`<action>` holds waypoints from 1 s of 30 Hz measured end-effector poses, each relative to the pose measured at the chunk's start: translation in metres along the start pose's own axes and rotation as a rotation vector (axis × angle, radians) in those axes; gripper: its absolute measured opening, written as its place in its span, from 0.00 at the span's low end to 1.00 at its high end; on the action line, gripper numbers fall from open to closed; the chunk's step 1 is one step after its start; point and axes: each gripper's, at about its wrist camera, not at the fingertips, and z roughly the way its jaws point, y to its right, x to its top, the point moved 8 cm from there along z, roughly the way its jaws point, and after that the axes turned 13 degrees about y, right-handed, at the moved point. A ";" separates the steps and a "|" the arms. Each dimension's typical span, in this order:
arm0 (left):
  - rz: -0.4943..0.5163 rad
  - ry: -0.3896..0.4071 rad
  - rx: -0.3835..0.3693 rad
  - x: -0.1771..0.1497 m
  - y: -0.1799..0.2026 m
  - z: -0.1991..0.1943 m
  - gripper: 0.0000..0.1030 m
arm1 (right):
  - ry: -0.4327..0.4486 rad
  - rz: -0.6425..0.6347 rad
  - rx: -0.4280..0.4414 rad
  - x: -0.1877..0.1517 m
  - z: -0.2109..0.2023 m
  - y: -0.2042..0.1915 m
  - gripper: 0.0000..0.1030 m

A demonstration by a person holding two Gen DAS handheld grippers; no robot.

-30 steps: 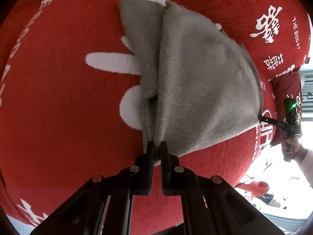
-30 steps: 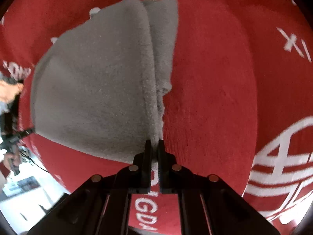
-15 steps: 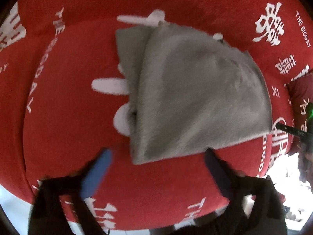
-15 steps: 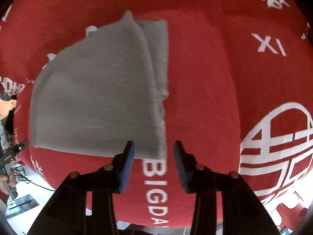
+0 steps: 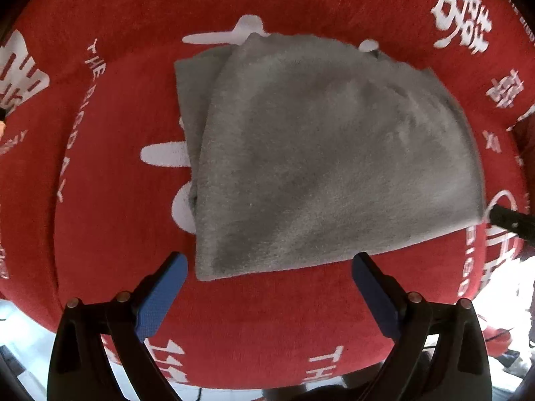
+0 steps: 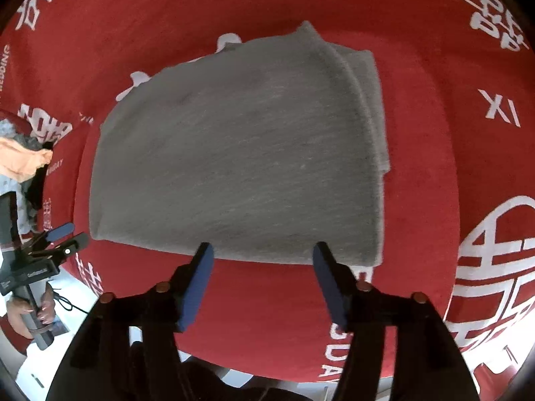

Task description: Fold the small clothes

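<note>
A folded grey fleece cloth (image 5: 334,153) lies flat on a red plush cover with white lettering (image 5: 100,200), a narrower under-layer showing along one side edge; the left tool (image 5: 269,269) hangs over the cloth's near edge with its blue-padded jaws spread wide and nothing between them; the right tool (image 6: 262,254) stands above the same edge, its jaws opening, clear of the fabric. Only the right wrist view shows the person's hand (image 6: 30,310) gripping the left tool's handle, and an orange and grey heap of fabric (image 6: 23,157) at the cover's edge; the left wrist view shows only a dark tip of the right tool at the cloth's far corner.
</note>
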 end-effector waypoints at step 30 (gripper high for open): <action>-0.431 0.014 -0.276 -0.009 -0.005 0.031 0.96 | -0.108 -0.070 -0.005 -0.011 0.065 -0.012 0.87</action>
